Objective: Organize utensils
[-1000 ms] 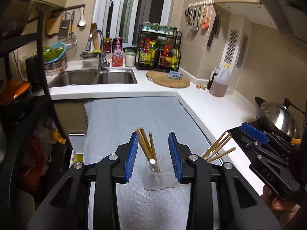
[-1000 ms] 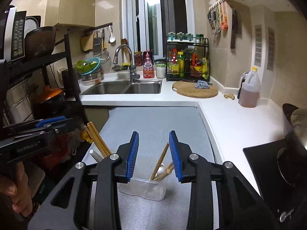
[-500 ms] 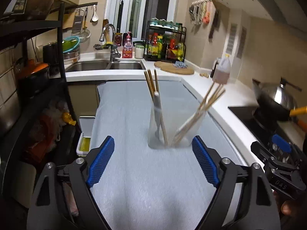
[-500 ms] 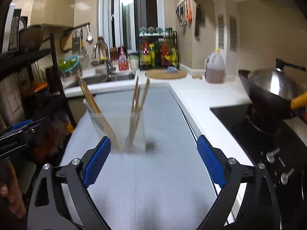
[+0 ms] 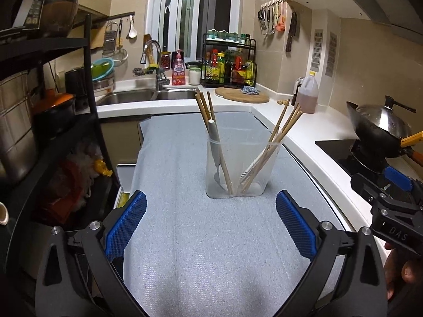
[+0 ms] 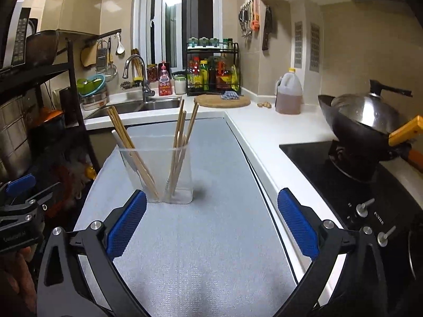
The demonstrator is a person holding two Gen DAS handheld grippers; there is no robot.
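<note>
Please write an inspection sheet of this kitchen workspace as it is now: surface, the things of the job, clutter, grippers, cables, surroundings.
Surface: grey mat covering the counter; white countertop to the right of it.
Job's things: clear plastic utensil holder standing upright on the mat, apparently with two compartments; wooden chopsticks and a white-handled utensil leaning in the left one, more chopsticks in the right one.
Clutter: nothing seen on the mat besides the holder.
Grippers: left gripper open, empty, short of the holder; right gripper open, empty.
Cables: nothing seen.
Surroundings: sink, round cutting board, oil jug, wok on the black stove.
</note>
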